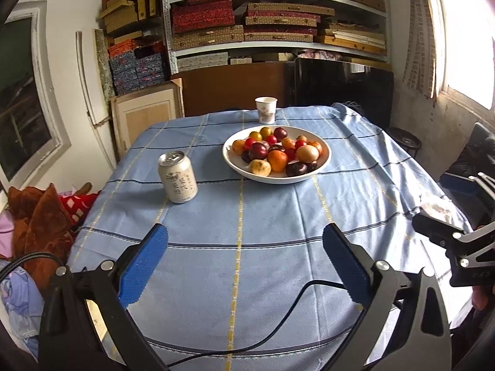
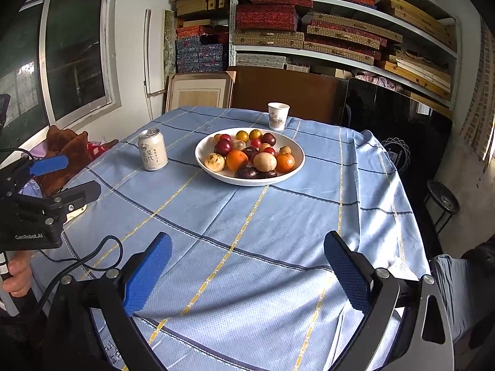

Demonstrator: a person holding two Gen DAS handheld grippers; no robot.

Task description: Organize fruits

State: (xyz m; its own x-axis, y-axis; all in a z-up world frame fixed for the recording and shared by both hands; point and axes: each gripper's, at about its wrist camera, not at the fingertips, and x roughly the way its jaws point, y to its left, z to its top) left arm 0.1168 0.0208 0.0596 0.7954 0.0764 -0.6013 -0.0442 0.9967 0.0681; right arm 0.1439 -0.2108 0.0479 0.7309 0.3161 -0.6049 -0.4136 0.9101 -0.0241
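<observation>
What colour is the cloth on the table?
The tablecloth is light blue with dark blue and yellow stripes, clearest in the right wrist view.

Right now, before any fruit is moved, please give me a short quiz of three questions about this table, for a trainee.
1. True or false: the left gripper and the right gripper are both open and hold nothing.
2. Which thing stands beyond the fruit bowl, at the far edge of the table? A) the drink can B) the paper cup C) a bottle
3. Fill in: all the fruits lie in one white ____.

Key: 1 true; 2 B; 3 bowl.
</observation>
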